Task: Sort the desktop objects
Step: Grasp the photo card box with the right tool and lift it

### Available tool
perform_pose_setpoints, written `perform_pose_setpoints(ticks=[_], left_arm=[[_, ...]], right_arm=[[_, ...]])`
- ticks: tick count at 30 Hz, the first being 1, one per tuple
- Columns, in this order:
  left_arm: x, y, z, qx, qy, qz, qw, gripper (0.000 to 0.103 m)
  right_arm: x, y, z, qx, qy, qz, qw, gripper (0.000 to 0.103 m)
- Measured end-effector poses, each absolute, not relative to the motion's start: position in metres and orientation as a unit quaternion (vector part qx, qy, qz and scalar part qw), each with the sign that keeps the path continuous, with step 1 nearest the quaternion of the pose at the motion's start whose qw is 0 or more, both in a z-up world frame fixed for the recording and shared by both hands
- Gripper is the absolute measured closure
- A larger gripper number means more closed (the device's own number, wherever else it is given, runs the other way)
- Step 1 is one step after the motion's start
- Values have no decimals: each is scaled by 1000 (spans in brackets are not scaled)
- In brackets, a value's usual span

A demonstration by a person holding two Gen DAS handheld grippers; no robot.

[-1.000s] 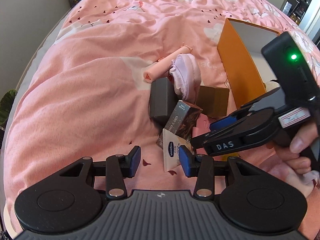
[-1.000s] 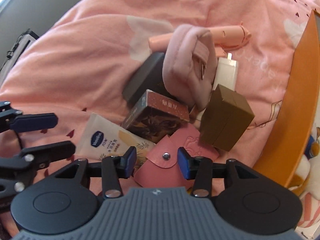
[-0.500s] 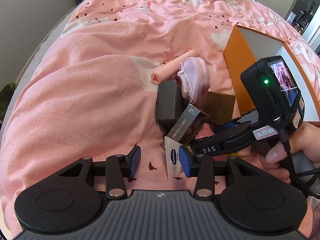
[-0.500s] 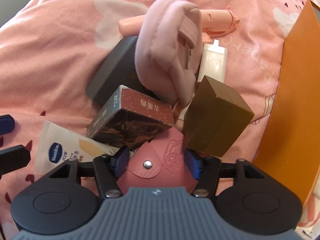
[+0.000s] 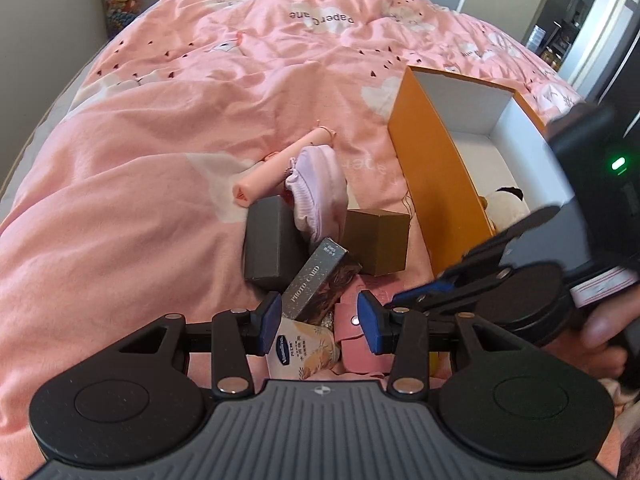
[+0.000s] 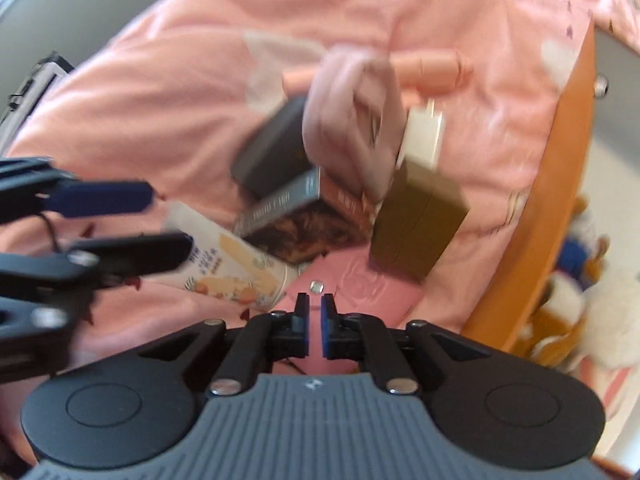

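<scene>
Right tongs (image 6: 315, 322) clamp pink pouch (image 6: 360, 284) on pink duvet (image 5: 160, 168).

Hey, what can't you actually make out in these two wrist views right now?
- Right wrist view: motion blur smears the print on the photo card box and lotion tube.
- Right gripper: its own body hides whether it pinches the pink pouch.
- Left wrist view: the orange box wall and the right gripper hide most of the plush toy.

A bed (image 5: 200, 152) is covered by a pink printed quilt; grey walls (image 5: 48, 32) are seen behind, and an open doorway (image 5: 560, 32) at the right.
</scene>
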State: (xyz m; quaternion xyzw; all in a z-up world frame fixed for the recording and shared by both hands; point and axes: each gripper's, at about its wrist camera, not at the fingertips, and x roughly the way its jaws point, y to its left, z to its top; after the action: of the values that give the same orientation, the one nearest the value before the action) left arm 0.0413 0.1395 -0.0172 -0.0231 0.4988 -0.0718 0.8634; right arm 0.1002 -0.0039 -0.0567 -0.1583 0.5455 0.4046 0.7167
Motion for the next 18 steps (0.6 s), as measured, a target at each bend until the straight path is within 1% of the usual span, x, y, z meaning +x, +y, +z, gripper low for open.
perform_pose_setpoints(ticks=[1,2,4,5,7,10,14,18], left_arm=[[43,137,-18,-10,498,-72,864,54],[44,135,-19,4,496,-74,865,54],[47,133,-19,22,499,-81,862,54],[47,132,-20,28,501,-86,861,54],[49,133,-21,33,511,-86,855,52],[50,138,-24,31,528,-71,846,51],[47,149,-26,10,545,-65,836,50],[46,157,-30,-7,563,-53,825,50]], right_arm=[[99,-4,-51,-166,534,415,717,82],[99,-2,-46,-175,520,430,717,72],[100,-1,-40,-196,487,458,718,62],[102,1,-37,-211,473,466,717,60],[108,6,-39,-237,453,496,702,60],[115,20,-46,-282,427,529,677,60],[127,39,-57,-314,420,556,645,53],[136,55,-69,-331,426,577,613,52]])
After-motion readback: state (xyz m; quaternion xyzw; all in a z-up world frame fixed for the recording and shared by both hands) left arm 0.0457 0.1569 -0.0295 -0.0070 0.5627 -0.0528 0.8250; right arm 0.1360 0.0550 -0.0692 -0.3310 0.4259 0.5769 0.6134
